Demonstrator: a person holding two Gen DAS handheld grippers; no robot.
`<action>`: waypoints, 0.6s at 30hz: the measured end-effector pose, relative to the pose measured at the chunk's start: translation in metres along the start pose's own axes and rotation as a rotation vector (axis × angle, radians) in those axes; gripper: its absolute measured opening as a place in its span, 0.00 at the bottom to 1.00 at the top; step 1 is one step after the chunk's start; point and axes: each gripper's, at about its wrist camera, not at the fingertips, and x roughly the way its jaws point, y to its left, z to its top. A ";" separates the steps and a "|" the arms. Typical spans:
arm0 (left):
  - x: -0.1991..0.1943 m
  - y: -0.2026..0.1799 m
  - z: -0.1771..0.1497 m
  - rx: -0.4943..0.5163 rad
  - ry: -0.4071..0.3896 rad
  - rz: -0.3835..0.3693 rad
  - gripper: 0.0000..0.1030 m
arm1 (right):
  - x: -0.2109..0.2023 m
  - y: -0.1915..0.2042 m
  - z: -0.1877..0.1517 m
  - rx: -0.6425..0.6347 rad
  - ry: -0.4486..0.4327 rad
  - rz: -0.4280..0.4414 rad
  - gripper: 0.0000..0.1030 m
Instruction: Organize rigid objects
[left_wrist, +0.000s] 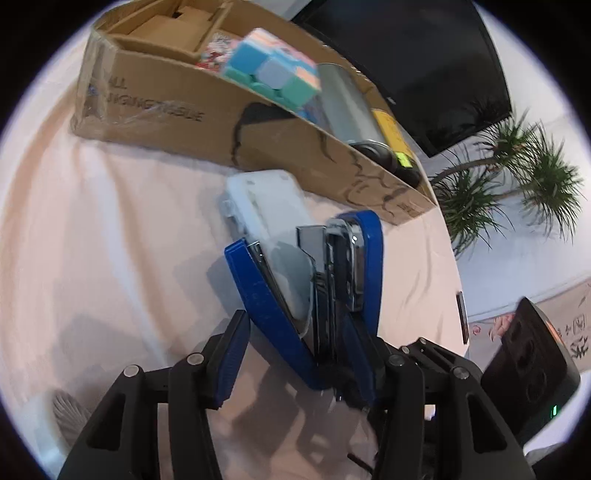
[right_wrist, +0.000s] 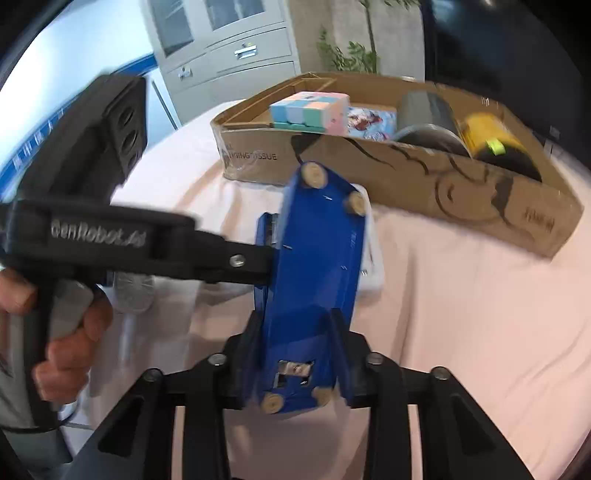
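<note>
Stapler (right_wrist: 314, 280) underside only in right view, clamped by right hand-held gripper (right_wrist: 295, 365); left hand-held gripper (left_wrist: 295, 354) spread.

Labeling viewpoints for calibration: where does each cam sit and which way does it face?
Left wrist: on the left claw, looking along its fingers over the blue stapler to the cardboard box; own fingers show.
Right wrist: on the right claw, facing the stapler's underside and the box; shows own fingers, left claw, left hand.
Shared: stapler, box, pastel puzzle cube, white case, pink tablecloth.
</note>
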 end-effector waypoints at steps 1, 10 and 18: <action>0.000 -0.005 -0.002 0.012 0.001 -0.002 0.49 | -0.004 -0.008 -0.003 0.030 -0.004 0.035 0.24; 0.029 -0.087 -0.001 0.165 0.031 -0.226 0.49 | -0.021 -0.137 -0.036 0.569 0.001 0.409 0.10; 0.052 -0.087 0.001 0.160 0.047 -0.027 0.57 | -0.075 -0.143 -0.038 0.380 -0.071 0.036 0.72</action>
